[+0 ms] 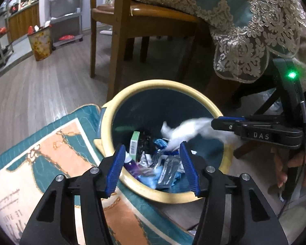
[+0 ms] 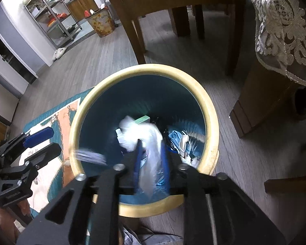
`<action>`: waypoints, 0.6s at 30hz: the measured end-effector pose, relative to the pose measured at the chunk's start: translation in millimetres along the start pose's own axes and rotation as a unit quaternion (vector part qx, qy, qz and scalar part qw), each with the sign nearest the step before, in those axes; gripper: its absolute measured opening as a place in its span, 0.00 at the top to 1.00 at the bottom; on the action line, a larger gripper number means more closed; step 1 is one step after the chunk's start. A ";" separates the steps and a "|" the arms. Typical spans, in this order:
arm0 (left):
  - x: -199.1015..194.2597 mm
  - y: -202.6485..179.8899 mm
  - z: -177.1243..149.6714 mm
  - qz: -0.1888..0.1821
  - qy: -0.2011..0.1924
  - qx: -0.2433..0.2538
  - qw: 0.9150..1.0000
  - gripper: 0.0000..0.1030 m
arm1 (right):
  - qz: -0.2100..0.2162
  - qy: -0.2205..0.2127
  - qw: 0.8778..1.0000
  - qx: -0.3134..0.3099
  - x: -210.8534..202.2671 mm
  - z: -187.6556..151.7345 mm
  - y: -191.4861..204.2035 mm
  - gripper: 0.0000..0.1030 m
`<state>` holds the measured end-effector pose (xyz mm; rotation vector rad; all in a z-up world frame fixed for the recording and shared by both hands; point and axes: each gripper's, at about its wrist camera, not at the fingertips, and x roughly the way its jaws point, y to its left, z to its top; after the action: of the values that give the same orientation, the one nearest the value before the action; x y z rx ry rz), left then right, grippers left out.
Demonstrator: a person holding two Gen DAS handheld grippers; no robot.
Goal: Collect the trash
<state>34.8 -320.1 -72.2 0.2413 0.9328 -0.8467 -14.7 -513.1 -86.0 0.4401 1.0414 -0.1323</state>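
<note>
Over the bin (image 2: 212, 110), my right tool (image 2: 151, 163) holds a crumpled white plastic bag (image 2: 140, 134) between narrowed pads, the wad hanging above the bin's open mouth; in the left wrist view the same bag (image 1: 185, 131) shows as a white blur trailing from the right tool (image 1: 216, 125). My left tool (image 1: 153, 163) stands wide and holds nothing, poised just above the near rim of the bin (image 1: 112, 110).

I judge the bag very light, limp and a little slippery: it will crush flat under any pinch, drift as it falls, and may cling to a pad. The bunched middle is the best place to hold it, not a loose tail.

Inside lie wrappers (image 1: 167, 171), a green-and-white box (image 1: 135, 143) and blue scraps (image 2: 176, 137), all low down, so there is ample depth below the bag. The rim is broad and smooth. A rug (image 1: 40, 159) lies against the bin on my left, a chair (image 1: 120, 20) stands beyond it, and a lace-edged tablecloth (image 1: 255, 30) hangs near on the right, leaving straight up as the freest way out.
</note>
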 end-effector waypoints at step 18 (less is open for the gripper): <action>-120.9 3.2 -24.7 0.065 -0.001 -0.014 0.998 0.06 | -0.047 -0.054 0.997 0.007 -86.9 -51.2 56.7 0.20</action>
<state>-15.3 -240.4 7.6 0.2738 0.9165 -0.7145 -82.3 -449.3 -17.0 0.3928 0.9550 -0.2441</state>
